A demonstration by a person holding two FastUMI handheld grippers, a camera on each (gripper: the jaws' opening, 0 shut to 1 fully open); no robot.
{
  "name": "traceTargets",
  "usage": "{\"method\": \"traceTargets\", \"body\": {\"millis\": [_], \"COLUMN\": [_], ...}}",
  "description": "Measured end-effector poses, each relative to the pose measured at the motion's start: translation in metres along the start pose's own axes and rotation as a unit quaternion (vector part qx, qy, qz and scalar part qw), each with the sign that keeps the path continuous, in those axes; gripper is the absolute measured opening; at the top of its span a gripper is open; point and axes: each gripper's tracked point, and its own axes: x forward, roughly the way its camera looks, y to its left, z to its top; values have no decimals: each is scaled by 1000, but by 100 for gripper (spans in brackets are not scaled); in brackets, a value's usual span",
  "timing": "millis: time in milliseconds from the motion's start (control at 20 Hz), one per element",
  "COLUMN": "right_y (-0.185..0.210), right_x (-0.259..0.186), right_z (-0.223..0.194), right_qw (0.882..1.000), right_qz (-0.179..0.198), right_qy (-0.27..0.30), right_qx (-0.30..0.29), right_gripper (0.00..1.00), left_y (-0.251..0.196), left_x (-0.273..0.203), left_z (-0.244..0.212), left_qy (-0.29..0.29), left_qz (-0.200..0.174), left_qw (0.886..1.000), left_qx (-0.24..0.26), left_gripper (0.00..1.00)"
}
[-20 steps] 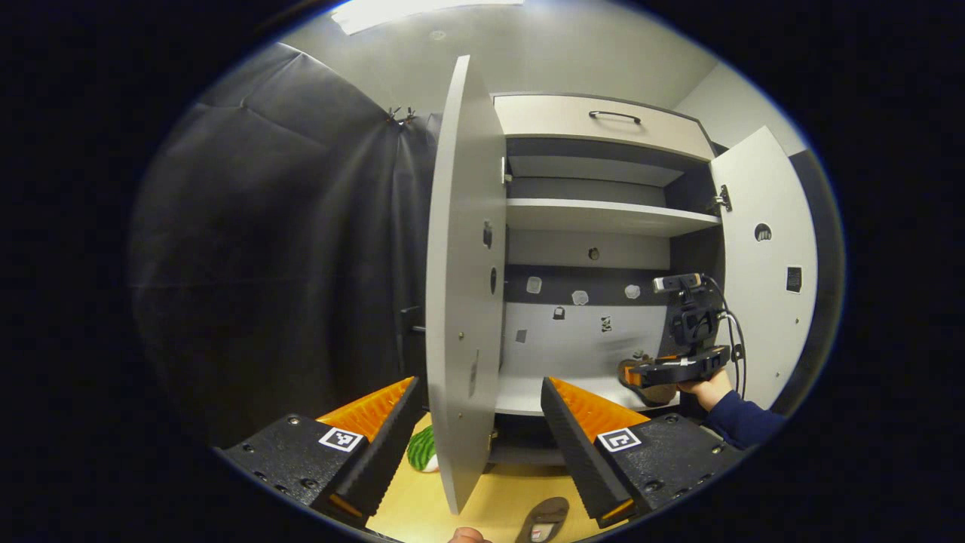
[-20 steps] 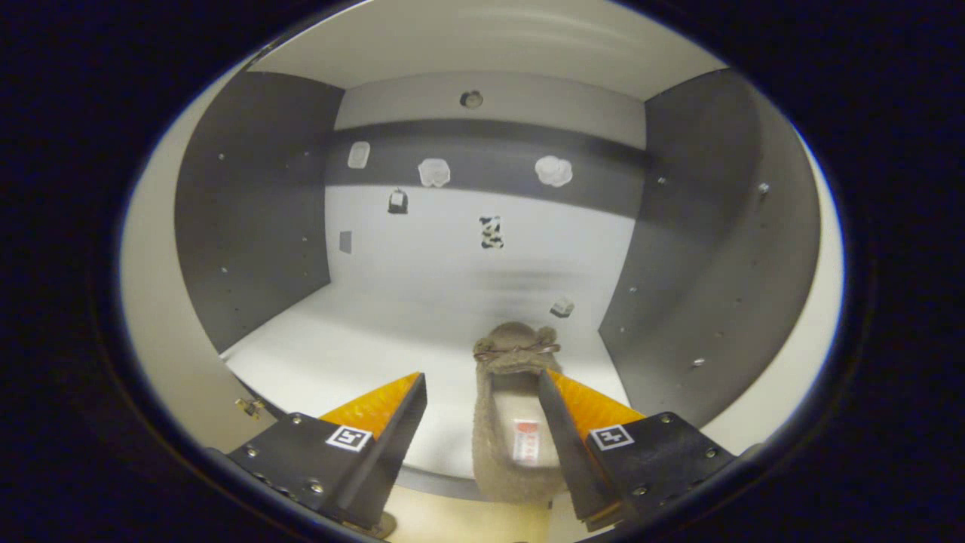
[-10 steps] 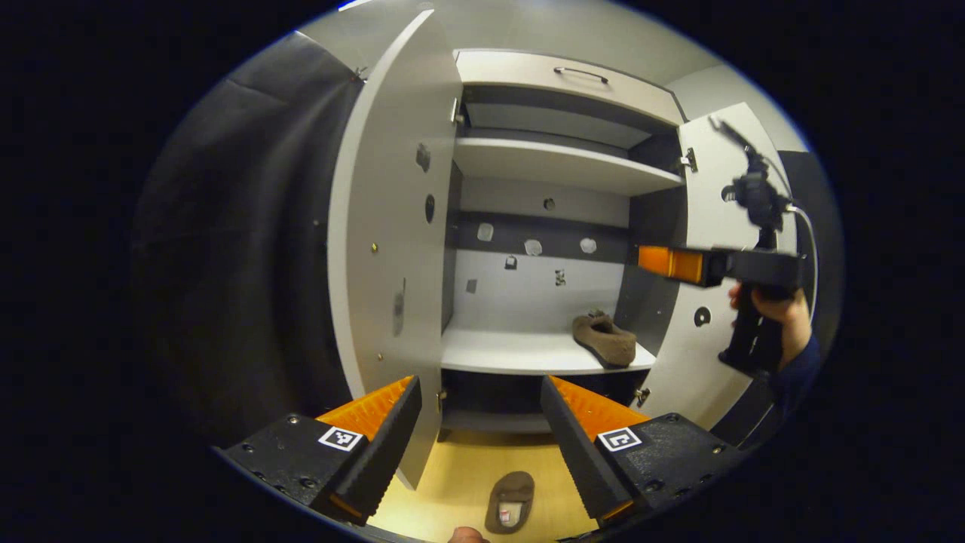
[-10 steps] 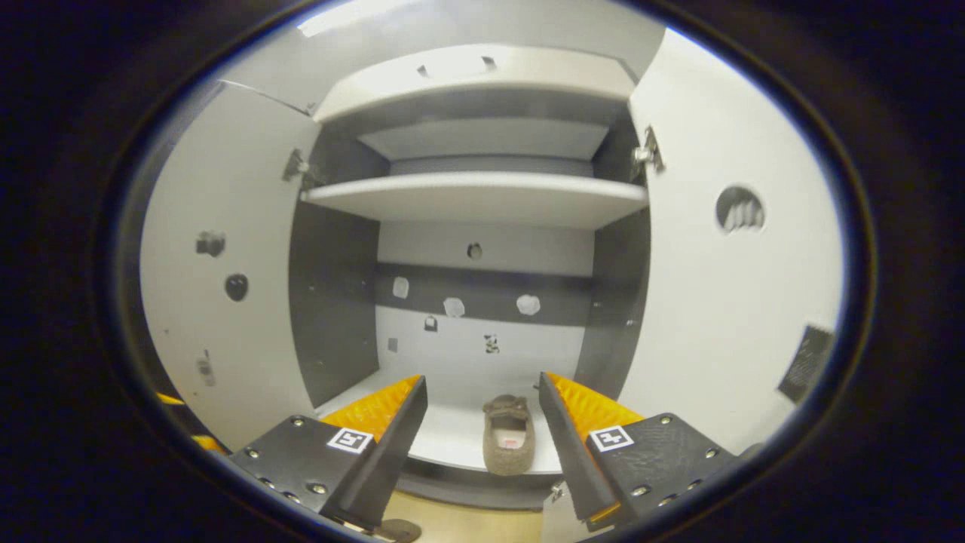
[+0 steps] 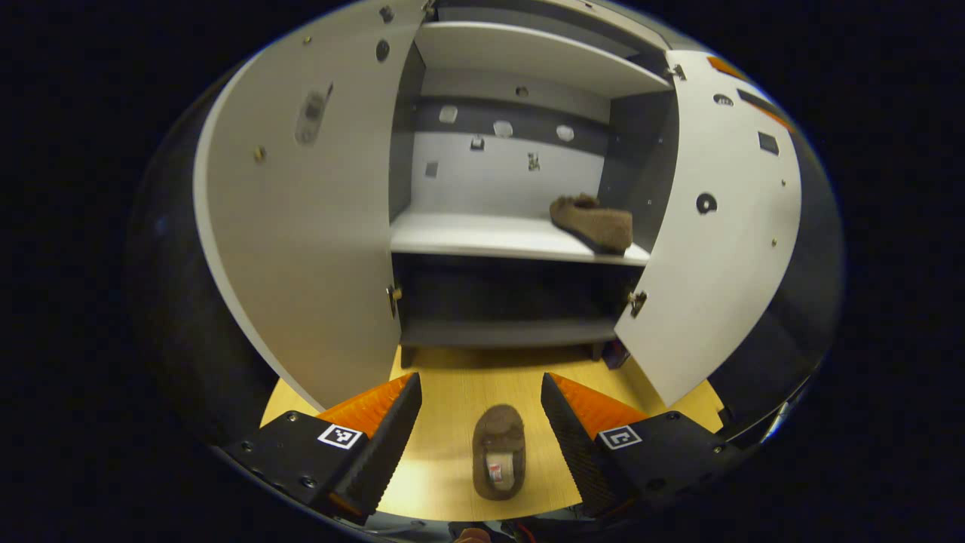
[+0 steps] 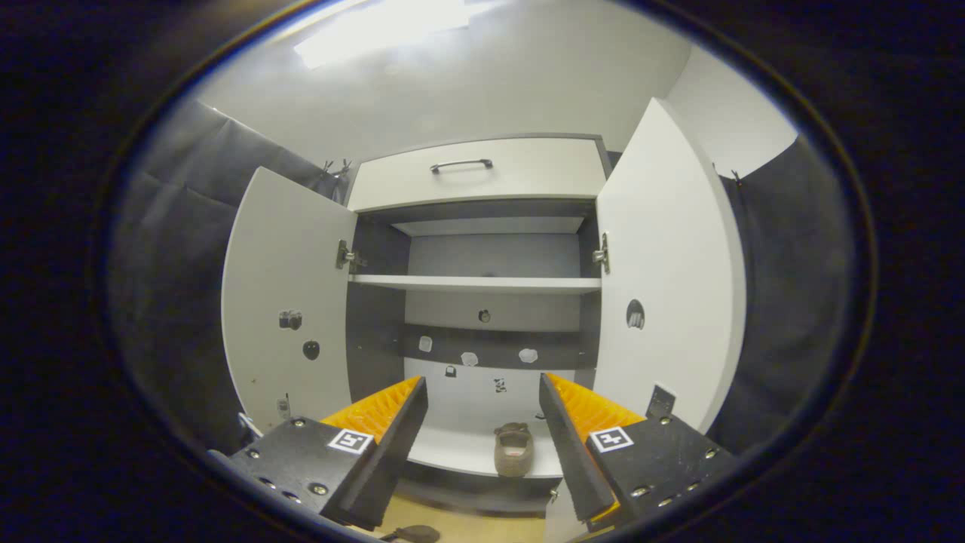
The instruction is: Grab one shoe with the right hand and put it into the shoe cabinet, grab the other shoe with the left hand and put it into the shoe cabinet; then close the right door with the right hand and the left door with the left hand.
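Both grippers hang with their jaws spread wide and nothing between them: the left gripper (image 5: pixel 480 422) is tipped down over the pale wooden floor (image 5: pixel 452 392), and the right gripper (image 6: pixel 482 422) is held back, facing the cabinet front. Two brown fuzzy slippers are in play. One brown slipper on the shelf (image 5: pixel 592 221) lies inside the white shoe cabinet (image 6: pixel 482 177), on the right end of its lower white shelf (image 5: pixel 482 235), close to the dark side wall; in the right gripper view it (image 6: pixel 514 451) sits near the shelf's front edge. The other brown slipper on the floor (image 5: pixel 498 452) lies in front of the cabinet, framed between the left gripper's spread fingers but touched by neither. Two white doors stand open, the left door (image 5: pixel 301 226) and the right door (image 5: pixel 716 249), flanking the opening. A second white shelf (image 6: pixel 475 283) runs higher up, beneath a drawer front with one dark handle (image 6: pixel 461 164). Small pale stickers (image 6: pixel 471 357) dot the back panel.
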Motion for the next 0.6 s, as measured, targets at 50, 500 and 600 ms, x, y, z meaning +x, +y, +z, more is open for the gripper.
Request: {"method": "traceTargets", "body": {"millis": [50,500,600], "right_y": [-5,-51,-58], "right_x": [-5,-34,-39], "right_z": [5,15,16], "right_qw": [1000,996,995], "right_qz": [-7,-79,-91], "right_qy": [-4,-16,-15], "right_qx": [1,-29,-35], "right_gripper": [89,89,89], "left_y": [3,10,14], "left_x": [9,56,64], "left_z": [-21,-157,-174], "left_qy": [29,219,248], "left_qz": [-2,-39,-44], "left_qw": [1000,975,968], "left_qx": [-1,-11,-14], "left_gripper": [98,93,92]}}
